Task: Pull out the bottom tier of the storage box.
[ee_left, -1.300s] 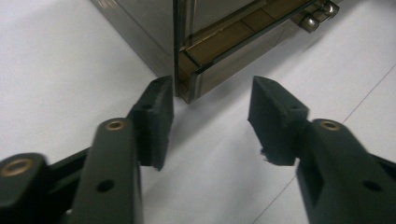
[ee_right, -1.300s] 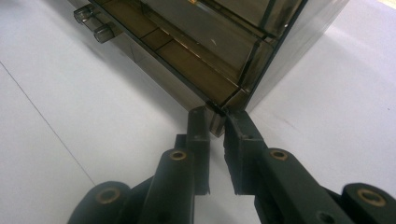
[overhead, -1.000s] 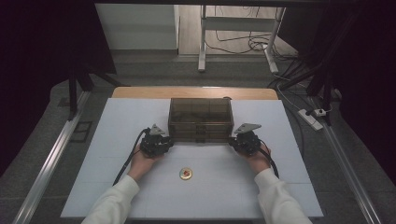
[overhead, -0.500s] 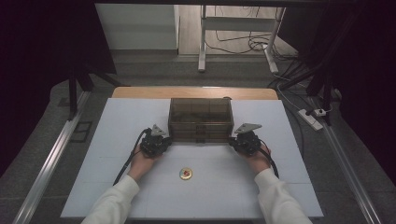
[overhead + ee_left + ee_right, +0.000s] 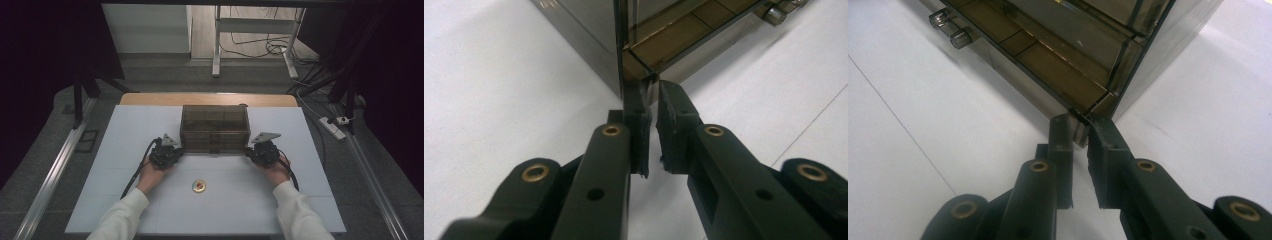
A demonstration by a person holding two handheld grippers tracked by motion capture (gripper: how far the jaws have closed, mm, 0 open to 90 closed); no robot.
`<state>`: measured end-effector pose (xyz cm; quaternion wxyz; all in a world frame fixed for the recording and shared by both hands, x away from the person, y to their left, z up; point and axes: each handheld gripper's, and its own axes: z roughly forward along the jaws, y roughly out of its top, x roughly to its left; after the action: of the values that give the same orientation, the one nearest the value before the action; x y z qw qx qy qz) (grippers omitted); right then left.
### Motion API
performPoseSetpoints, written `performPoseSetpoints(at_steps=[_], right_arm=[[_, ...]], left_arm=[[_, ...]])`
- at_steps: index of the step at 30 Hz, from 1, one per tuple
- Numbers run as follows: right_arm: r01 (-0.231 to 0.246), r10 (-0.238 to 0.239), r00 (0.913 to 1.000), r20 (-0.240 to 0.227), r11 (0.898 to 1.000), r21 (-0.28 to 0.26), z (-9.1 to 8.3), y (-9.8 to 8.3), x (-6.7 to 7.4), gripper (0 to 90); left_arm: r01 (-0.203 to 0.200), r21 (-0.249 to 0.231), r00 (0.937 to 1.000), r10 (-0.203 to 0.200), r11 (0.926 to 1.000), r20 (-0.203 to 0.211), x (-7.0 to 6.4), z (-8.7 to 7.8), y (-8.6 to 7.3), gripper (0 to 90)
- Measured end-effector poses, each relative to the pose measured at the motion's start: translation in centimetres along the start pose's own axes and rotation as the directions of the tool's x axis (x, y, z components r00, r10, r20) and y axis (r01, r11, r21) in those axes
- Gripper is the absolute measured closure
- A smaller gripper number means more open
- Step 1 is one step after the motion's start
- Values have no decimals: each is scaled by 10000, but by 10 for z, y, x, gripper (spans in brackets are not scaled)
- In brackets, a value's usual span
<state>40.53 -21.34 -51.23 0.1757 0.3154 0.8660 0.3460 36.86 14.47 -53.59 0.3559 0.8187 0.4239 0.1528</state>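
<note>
Grippers pinch both front bottom corners of the smoky drawer box (image 5: 215, 128), mid-worktop toward its far edge, presumably to shift it squarely. High view: left gripper (image 5: 176, 153) and right gripper (image 5: 250, 152) flank it; coin-like disc (image 5: 199, 186) lies nearer the front edge. Left gripper view: jaws clamp the corner edge. Right gripper view: same, mirrored.
</note>
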Motion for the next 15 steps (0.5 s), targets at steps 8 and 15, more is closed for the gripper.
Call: performPoseSetpoints(at_steps=[8,15], right_arm=[[61,-61,10000,15,10000,12,-1,0,1,806],[98,-98,10000,-9,9999,76,-2,-1,1,806]], left_arm=[[-12,55,10000,12,10000,24,-1,-1,-1,826],[-38,99,10000,38,9999,78,-2,-3,-1,827]])
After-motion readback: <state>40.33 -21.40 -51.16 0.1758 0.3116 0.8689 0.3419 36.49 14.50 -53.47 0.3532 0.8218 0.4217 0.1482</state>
